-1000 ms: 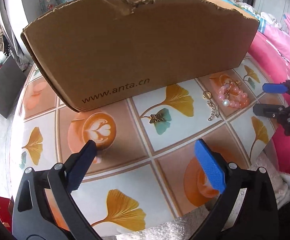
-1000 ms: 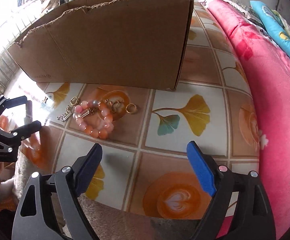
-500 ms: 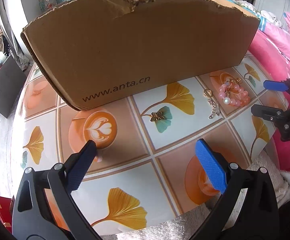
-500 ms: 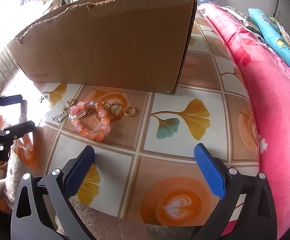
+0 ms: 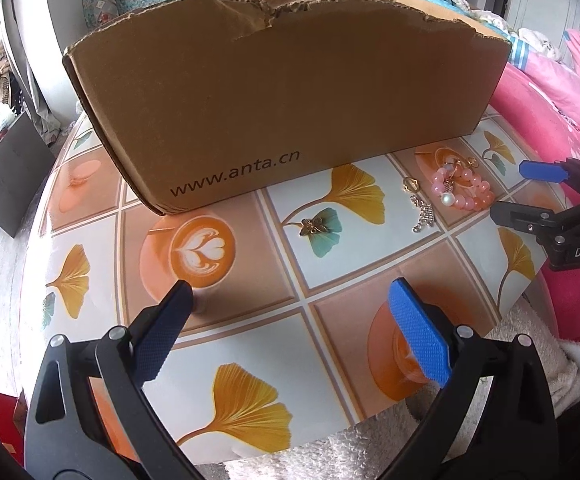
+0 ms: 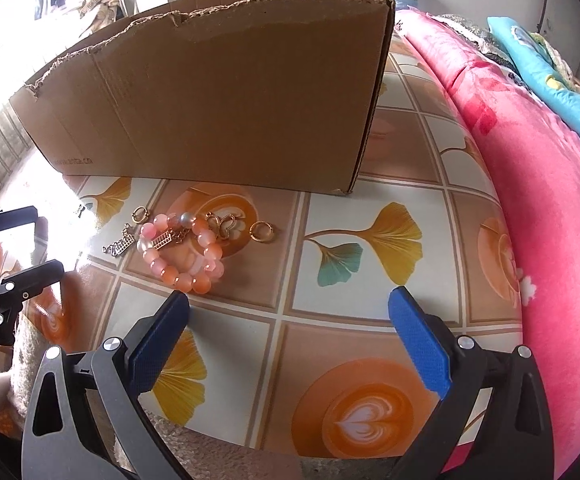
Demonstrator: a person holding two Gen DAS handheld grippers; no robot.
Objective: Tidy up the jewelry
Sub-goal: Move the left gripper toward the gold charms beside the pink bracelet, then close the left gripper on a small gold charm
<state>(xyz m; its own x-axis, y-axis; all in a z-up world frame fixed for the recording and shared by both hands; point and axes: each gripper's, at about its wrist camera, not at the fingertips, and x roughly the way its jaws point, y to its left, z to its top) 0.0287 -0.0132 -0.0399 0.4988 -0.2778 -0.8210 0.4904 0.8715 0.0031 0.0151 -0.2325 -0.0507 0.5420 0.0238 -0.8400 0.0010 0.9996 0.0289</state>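
Note:
A pink and orange bead bracelet (image 6: 181, 256) lies on the patterned table in front of a brown cardboard box (image 6: 217, 104). Gold rings (image 6: 261, 233), a small silver chain piece (image 6: 119, 245) and gold links lie around it. The bracelet also shows in the left wrist view (image 5: 464, 192), with a gold butterfly piece (image 5: 312, 227) further left. My right gripper (image 6: 290, 340) is open and empty, a little short of the bracelet. My left gripper (image 5: 290, 332) is open and empty, over the table's front, short of the butterfly.
The box (image 5: 290, 100) fills the back of the table (image 5: 249, 304). A pink blanket (image 6: 530, 168) runs along the right side. A fluffy white cloth (image 5: 330, 456) lies below the table's front edge.
Both grippers have moved a little forward and lower toward the table. The jewelry has not moved. Both jaws stay open.

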